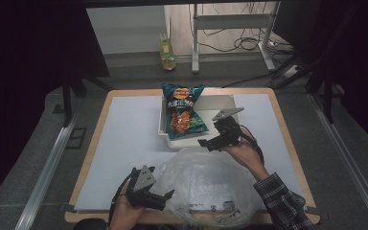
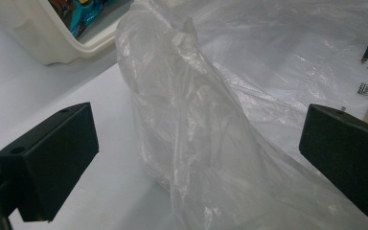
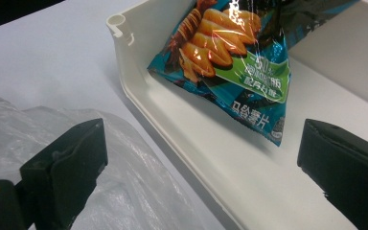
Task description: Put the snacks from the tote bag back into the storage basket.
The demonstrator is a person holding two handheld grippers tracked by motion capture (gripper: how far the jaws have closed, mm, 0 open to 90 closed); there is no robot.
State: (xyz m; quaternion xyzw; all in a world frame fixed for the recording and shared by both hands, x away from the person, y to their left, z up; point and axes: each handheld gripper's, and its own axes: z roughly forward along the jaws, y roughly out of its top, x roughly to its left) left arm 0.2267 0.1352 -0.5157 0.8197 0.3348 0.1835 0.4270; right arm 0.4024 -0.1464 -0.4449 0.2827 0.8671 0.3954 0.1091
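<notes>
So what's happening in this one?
A person works at a table with a gripper in each hand. The left gripper is open around a raised fold of a clear plastic bag lying at the near edge. The right gripper is open too, poised at the near rim of a white bin that holds a bag of chips. Neither is gripping anything yet.

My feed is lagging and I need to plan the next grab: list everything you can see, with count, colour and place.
chip bag: 1, teal and dark blue, lying in the bin, top end over its far wall
bin: 1, white, middle of the mat
plastic bag: 1, clear, crumpled, near edge of the mat
mat: 1, pale grey, covering the table
table: 1, wood edge
bottle: 1, yellowish, on the floor beyond the table
left gripper: black, open, at the plastic bag's left edge
right gripper: black, open, at the bin's near wall
</notes>
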